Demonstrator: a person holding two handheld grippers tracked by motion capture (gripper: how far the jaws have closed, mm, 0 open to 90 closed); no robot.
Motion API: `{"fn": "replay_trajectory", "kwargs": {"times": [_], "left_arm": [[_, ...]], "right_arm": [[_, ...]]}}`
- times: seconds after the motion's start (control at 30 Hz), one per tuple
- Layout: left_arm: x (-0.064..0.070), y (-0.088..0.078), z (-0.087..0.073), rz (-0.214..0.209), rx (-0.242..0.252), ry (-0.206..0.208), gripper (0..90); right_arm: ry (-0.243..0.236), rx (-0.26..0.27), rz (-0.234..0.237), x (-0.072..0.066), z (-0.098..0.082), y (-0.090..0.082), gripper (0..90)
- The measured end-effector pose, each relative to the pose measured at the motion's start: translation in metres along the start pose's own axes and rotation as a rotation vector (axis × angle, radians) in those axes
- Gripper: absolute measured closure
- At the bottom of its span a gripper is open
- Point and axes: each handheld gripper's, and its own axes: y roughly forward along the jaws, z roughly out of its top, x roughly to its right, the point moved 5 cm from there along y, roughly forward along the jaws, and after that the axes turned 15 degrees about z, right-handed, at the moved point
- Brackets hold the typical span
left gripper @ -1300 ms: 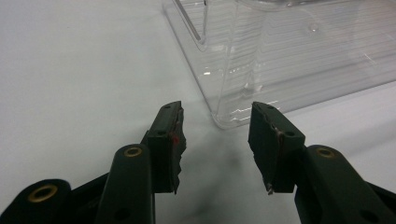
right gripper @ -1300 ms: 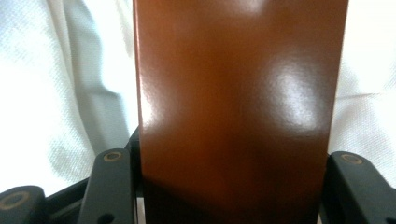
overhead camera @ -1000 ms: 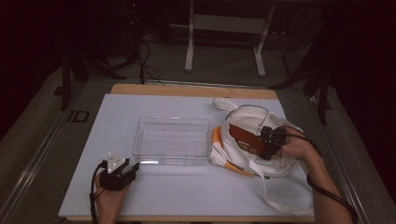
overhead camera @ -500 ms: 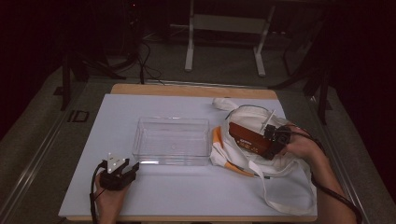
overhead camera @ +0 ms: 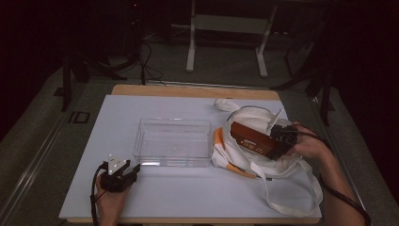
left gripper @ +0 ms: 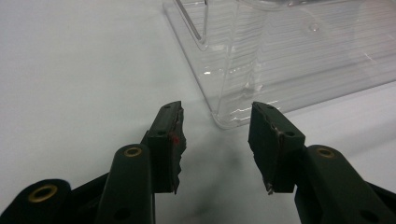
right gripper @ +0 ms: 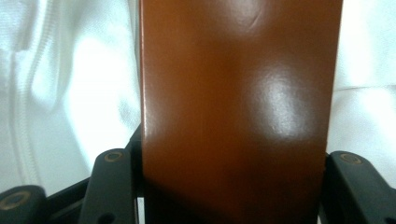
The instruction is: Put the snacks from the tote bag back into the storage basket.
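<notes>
In the high view, one clear plastic bin (overhead camera: 172, 142) sits mid-frame on the white table sheet (overhead camera: 197, 197). One white cloth bag (overhead camera: 263, 155) with orange trim lies right of it, touching the bin's right end. One brown box (overhead camera: 251, 139) is over the bag, held by the right gripper (overhead camera: 282, 141). The left gripper (overhead camera: 117, 175) rests at lower left, with bare sheet around it.

In the left gripper view, the jaws gape, empty, the bin corner (left gripper: 224, 119) just ahead.

In the right gripper view, the jaws clamp the box (right gripper: 238, 112) by both sides, bag cloth (right gripper: 70, 93) behind.
</notes>
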Motion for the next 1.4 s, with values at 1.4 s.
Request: {"fn": "replay_trajectory", "kwargs": {"times": [1.4], "left_arm": [[0.0, 0.0, 0.0, 0.001, 0.0, -0.001, 55.2]], "right_arm": [[-0.048, 0.026, -0.079, -0.014, 0.005, -0.048, 43.1]]}}
